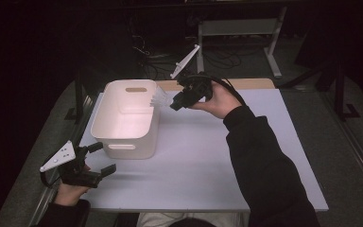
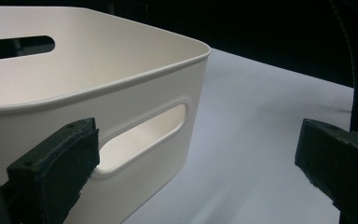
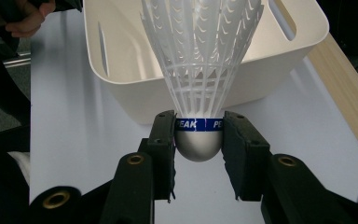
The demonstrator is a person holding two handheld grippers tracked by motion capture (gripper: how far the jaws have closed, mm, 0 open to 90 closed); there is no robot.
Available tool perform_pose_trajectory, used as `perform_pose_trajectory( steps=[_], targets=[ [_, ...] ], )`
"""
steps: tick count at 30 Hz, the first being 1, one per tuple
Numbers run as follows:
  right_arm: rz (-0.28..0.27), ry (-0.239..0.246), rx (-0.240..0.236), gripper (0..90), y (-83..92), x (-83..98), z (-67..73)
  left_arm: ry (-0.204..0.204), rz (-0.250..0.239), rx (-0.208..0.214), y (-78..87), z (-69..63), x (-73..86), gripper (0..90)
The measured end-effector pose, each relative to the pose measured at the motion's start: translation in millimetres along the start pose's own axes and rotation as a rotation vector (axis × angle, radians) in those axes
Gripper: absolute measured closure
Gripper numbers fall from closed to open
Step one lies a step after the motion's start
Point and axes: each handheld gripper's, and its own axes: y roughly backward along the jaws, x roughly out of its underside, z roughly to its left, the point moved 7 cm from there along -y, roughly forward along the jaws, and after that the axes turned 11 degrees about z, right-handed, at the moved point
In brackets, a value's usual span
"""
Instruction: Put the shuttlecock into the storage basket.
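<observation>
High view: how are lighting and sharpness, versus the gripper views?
High view: lit table, dark surroundings, soft detail. Left gripper view: jaws blurred, bin sharper. Right gripper view: shuttlecock crisp, its skirt top overexposed.

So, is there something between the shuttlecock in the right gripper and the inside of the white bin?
Nothing visible blocks it. The right gripper holds the shuttlecock by its cork, skirt pointing at the bin, at its far right rim. The bin's interior looks empty and open on top.
</observation>
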Motion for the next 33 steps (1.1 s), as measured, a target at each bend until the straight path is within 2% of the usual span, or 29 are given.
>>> perform_pose_trajectory(
  steps=[33],
  targets=[
    [-0.002,0.048,-0.019,64.4,-13.3,-41.4,4.8,-0.002,-0.005,0.001,1.5,-0.2,0.0,0.0]
  ],
)
